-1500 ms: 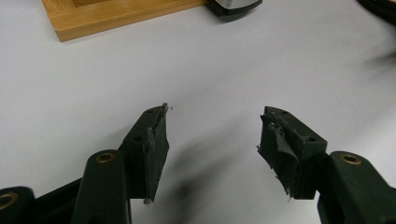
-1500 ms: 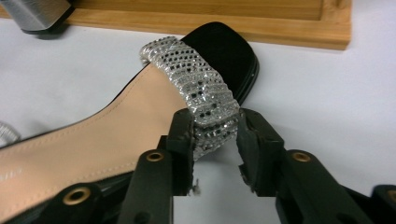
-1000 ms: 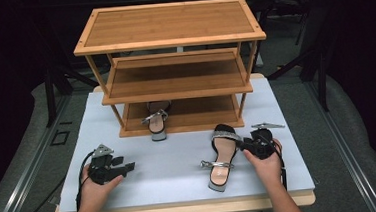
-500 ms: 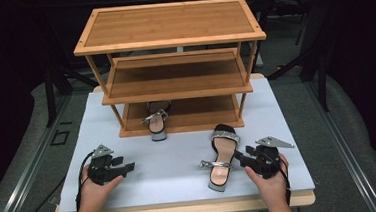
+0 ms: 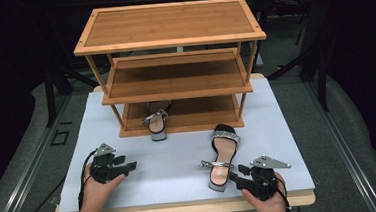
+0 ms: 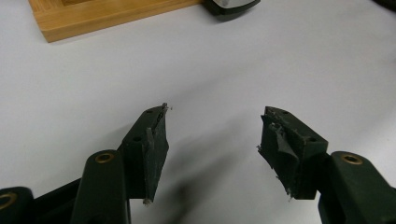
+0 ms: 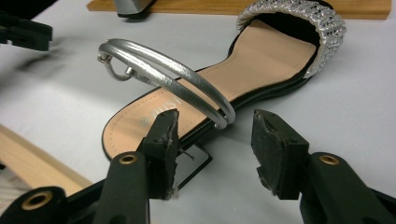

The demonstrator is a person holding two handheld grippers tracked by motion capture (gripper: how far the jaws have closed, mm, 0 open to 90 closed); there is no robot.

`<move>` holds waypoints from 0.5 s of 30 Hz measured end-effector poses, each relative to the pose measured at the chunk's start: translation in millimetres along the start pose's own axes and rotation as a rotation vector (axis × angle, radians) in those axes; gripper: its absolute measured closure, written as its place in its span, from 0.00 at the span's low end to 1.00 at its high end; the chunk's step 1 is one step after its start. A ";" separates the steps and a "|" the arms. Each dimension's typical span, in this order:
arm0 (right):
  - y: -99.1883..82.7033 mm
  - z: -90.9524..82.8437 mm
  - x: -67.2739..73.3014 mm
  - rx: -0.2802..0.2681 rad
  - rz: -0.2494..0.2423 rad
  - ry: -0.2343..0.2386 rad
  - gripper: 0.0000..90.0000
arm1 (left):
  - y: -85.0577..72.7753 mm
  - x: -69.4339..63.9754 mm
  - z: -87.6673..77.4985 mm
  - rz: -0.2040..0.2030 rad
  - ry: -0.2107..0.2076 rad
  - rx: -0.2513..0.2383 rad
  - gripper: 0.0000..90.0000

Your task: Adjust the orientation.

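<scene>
Sandal lies on the white table, its heel between the spread, empty fingers of the right gripper; its mate already rests on the rack's bottom shelf; left gripper hangs spread, empty; second placement remains.

Black jaws, brass-ringed screw holes
</scene>
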State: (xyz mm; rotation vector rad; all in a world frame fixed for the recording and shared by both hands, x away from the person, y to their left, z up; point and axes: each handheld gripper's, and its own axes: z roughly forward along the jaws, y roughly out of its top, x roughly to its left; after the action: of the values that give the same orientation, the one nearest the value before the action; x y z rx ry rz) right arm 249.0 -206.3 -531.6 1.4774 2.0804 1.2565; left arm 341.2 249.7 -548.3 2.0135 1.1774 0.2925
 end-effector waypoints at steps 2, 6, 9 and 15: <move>1.6 4.8 1.2 -0.004 0.013 -0.012 0.66 | 1.5 -0.7 1.6 0.004 -0.005 0.001 0.45; 6.0 5.5 0.8 -0.006 0.010 -0.034 0.87 | 3.1 -1.4 3.4 0.011 -0.013 0.004 0.45; 8.3 4.9 -2.2 0.000 0.028 -0.098 0.90 | 3.3 -0.5 3.8 0.012 -0.013 0.000 0.45; 13.0 1.2 -13.2 0.008 0.024 -0.060 0.93 | 3.5 -0.6 3.4 0.012 -0.013 0.005 0.45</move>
State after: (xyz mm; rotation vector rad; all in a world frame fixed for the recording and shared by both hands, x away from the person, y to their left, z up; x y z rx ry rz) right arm 263.5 -216.0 -525.2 1.5284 2.0379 1.1988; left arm 345.0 246.5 -548.1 2.0248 1.1596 0.2815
